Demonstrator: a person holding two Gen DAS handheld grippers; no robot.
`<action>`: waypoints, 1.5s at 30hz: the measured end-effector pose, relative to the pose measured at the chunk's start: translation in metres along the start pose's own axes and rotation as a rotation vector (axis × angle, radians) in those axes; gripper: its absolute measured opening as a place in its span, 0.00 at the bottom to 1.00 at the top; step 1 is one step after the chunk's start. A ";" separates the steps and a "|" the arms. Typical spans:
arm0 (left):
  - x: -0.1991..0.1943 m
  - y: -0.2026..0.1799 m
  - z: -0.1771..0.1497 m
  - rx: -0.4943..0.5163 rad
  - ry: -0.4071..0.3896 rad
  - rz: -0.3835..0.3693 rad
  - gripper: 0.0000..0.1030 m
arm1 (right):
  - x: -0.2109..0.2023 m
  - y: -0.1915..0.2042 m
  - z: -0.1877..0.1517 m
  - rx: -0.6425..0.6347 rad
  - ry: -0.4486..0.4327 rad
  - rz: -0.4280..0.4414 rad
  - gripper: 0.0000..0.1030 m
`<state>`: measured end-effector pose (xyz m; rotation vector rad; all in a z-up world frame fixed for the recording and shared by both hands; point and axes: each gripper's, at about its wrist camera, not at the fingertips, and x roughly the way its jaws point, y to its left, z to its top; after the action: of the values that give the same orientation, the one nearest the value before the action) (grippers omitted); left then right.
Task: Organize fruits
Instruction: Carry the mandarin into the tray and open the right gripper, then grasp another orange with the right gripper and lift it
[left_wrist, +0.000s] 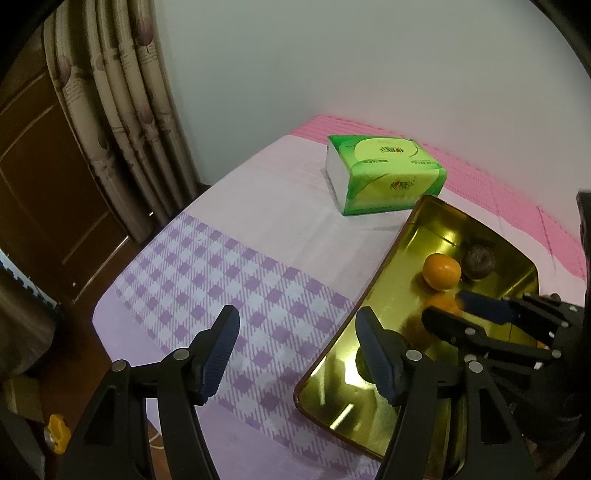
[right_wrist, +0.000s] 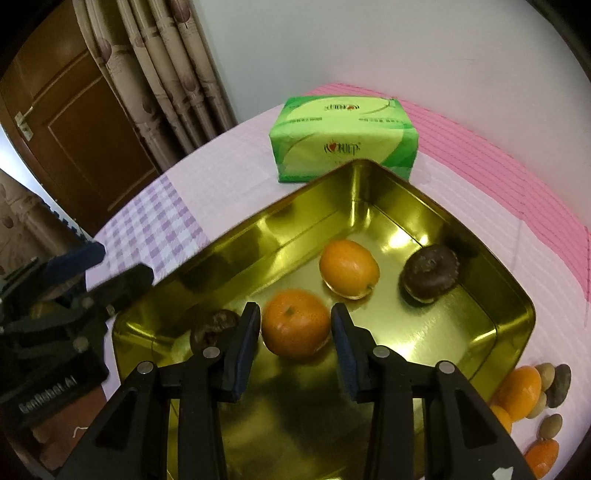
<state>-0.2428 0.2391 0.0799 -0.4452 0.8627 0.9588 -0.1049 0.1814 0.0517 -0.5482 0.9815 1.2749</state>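
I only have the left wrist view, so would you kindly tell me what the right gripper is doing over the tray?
Observer: The right gripper is open, with an orange between its fingers, low in the tray.
Operator: Thanks. Is it touching the orange?
Observer: Gaps show on both sides, so apparently not.
Operator: Is anything left outside the tray?
Observer: Yes, more oranges lie beside pebbles past the tray's right edge.
Operator: What else is in the tray?
Observer: A second orange, a chocolate donut at the far right, and a smaller dark piece left of the gripper.
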 end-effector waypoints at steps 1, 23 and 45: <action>0.000 -0.001 0.000 0.004 -0.001 0.002 0.64 | -0.002 -0.001 0.002 0.010 -0.014 0.005 0.39; -0.016 -0.036 -0.010 0.114 -0.028 -0.011 0.65 | -0.110 -0.102 -0.113 0.031 -0.114 -0.105 0.52; -0.014 -0.049 -0.018 0.169 -0.019 -0.027 0.68 | -0.072 -0.122 -0.105 0.293 -0.083 -0.045 0.35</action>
<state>-0.2131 0.1940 0.0785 -0.3017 0.9103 0.8564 -0.0196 0.0275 0.0389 -0.2860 1.0575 1.0811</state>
